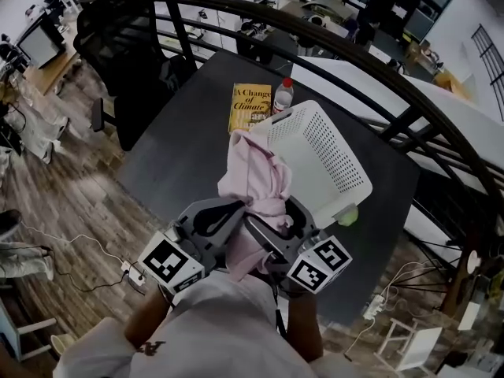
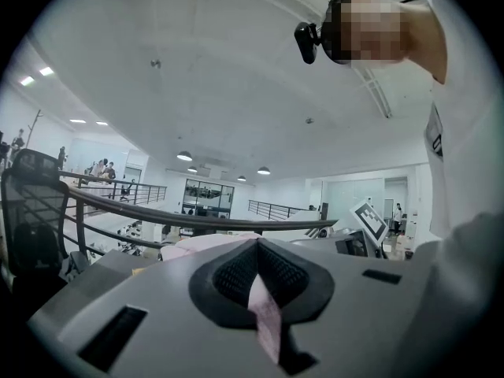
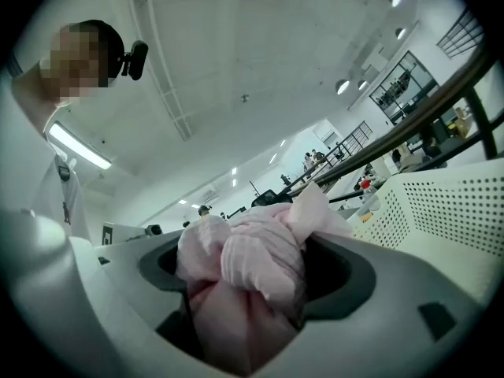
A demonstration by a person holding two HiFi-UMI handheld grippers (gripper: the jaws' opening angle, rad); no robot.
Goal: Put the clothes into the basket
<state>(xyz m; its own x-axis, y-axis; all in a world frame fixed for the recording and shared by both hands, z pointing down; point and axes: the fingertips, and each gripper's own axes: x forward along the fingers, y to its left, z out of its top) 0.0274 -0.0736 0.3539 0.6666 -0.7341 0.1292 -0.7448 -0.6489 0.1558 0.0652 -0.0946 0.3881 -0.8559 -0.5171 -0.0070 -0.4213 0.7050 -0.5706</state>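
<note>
1. Looks like the carry step: the pink top (image 1: 256,172) is held up in both grippers at the table's (image 1: 181,156) 6 o'clock edge. Its upper end reaches the basket (image 1: 331,156) rim, and none of it seems to be inside yet
2. Left gripper (image 2: 257,278) is pinched tight on a thin strip of it, and right gripper (image 3: 244,278) is clamped round a fat wad, jaws wide
3. Next move, I'd guess: swing it toward 1 o'clock, clear the rim, then let go with both
4. Dark table, with a book (image 1: 250,105) and bottle (image 1: 282,94) at the basket's 11 o'clock
5. Open office: curved railing (image 1: 315,34) at 12, chair (image 1: 118,38) at 10, wood floor (image 1: 71,179) at 9
</note>
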